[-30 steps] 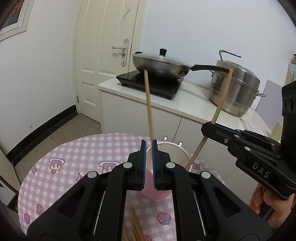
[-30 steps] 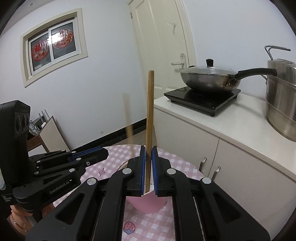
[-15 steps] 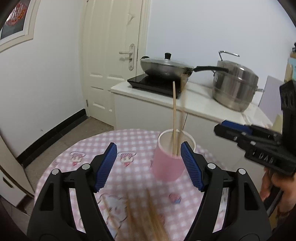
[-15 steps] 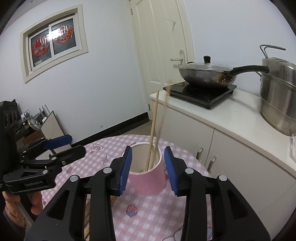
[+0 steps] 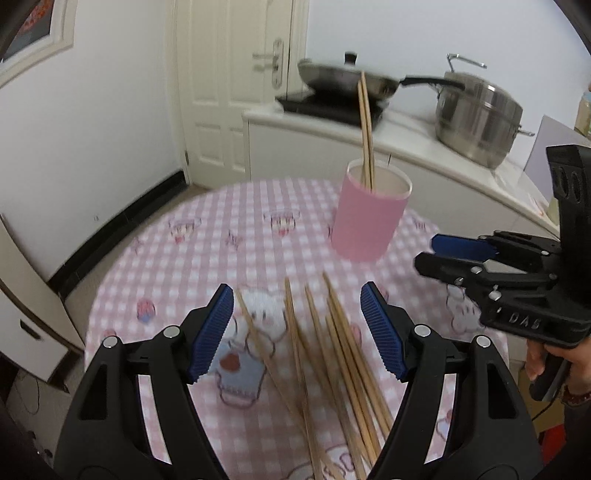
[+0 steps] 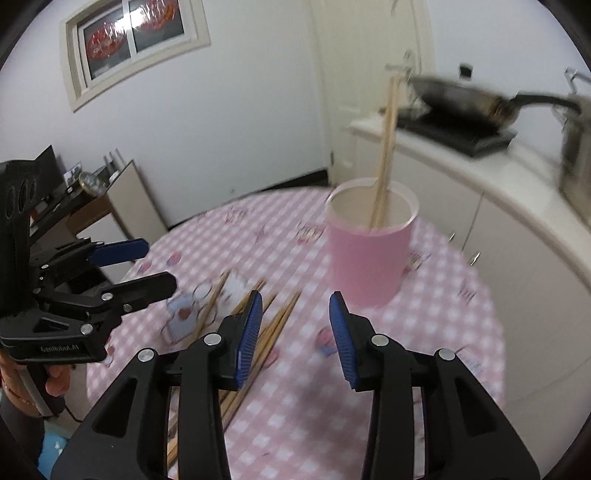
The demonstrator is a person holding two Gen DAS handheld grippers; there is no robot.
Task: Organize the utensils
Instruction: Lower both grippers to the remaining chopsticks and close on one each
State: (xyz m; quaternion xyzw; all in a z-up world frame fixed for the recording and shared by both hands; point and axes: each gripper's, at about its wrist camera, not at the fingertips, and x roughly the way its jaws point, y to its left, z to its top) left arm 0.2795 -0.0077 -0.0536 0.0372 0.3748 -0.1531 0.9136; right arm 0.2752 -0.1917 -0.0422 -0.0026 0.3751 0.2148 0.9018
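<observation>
1. Only the left wrist view shows the steel stockpot [image 5: 476,122] on the counter clearly; only the right wrist view shows the window [image 6: 135,35] and a side cabinet [image 6: 122,199].
2. The pink cup [image 5: 369,218] stands upright on the checked tablecloth [image 5: 184,266] and holds two wooden chopsticks [image 5: 365,125] that lean slightly.
3. The loose chopsticks [image 5: 332,354] lie fanned on the cloth, near the cup but apart from it.
4. The left gripper [image 5: 297,328] hangs over the loose chopsticks with its jaws spread wide and nothing gripped.
5. The right gripper [image 6: 295,328] is partly spread and empty, its left pad over the pile's edge.
6. A lidded wok [image 5: 343,75] sits on the cooktop [image 5: 325,107], blurred.
</observation>
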